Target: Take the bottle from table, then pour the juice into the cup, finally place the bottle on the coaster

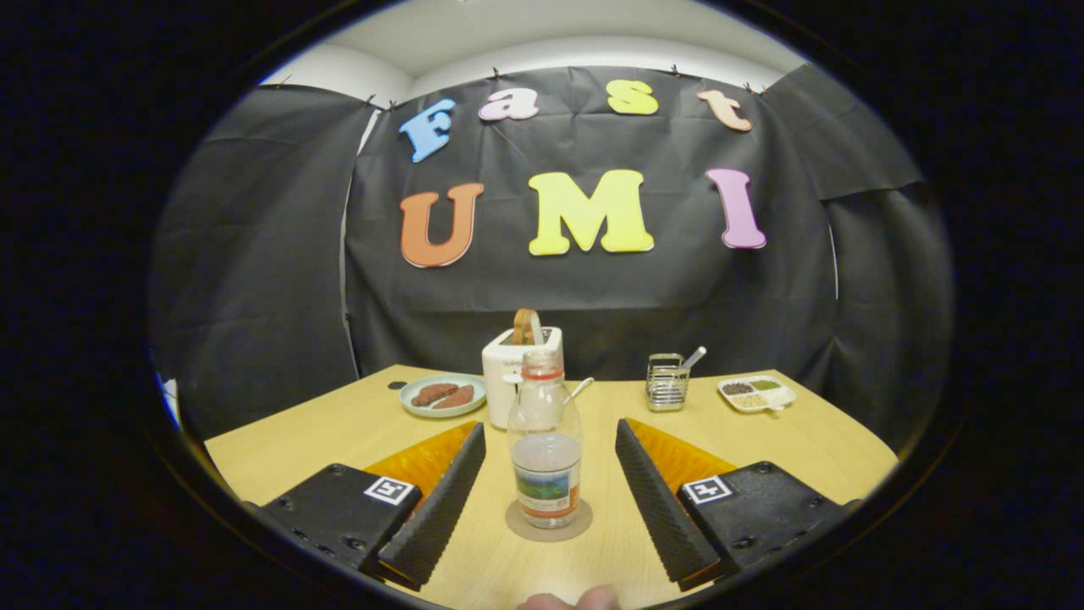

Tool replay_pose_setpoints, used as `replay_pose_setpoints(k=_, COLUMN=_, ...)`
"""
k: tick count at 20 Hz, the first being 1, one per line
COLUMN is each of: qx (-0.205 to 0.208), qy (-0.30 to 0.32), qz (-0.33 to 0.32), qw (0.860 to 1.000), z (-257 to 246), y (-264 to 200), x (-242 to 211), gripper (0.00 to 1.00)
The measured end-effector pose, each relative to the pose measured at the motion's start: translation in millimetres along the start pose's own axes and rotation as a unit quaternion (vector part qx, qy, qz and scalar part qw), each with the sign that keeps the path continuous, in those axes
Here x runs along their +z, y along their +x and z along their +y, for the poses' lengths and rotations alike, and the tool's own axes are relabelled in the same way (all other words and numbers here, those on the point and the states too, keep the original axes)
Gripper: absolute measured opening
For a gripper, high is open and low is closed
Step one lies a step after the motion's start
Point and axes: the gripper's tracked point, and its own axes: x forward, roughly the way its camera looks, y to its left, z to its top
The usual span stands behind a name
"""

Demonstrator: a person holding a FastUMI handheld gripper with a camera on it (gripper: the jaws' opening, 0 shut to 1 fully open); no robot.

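A clear plastic bottle [545, 440] with a pale cap band and a coloured label stands upright on a round brown coaster [549, 520], on the wooden table [339, 424]. It holds a little liquid. My gripper [549, 457] is open, one finger on each side of the bottle, with a clear gap between each finger and the bottle. A cup is hidden or too hard to make out behind the bottle.
Behind the bottle stands a white toaster [508, 373] with a slice in it. A green plate [442, 396] with two brown pieces lies to its left. A metal rack [666, 383] and a white divided dish [756, 393] sit at the back right. A fingertip [569, 600] shows at the near edge.
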Motion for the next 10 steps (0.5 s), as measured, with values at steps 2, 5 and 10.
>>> replay_pose_setpoints(k=2, qx=-0.008, qy=-0.001, qz=-0.022, qw=1.000, z=-4, y=-25, x=29, gripper=0.99)
replay_pose_setpoints(k=5, qx=-0.030, qy=-0.011, qz=-0.052, qw=0.998, z=-13, y=-65, x=67, gripper=0.99)
replay_pose_setpoints(k=10, qx=-0.057, qy=-0.027, qz=-0.091, qw=0.994, z=-34, y=-128, x=120, gripper=0.99)
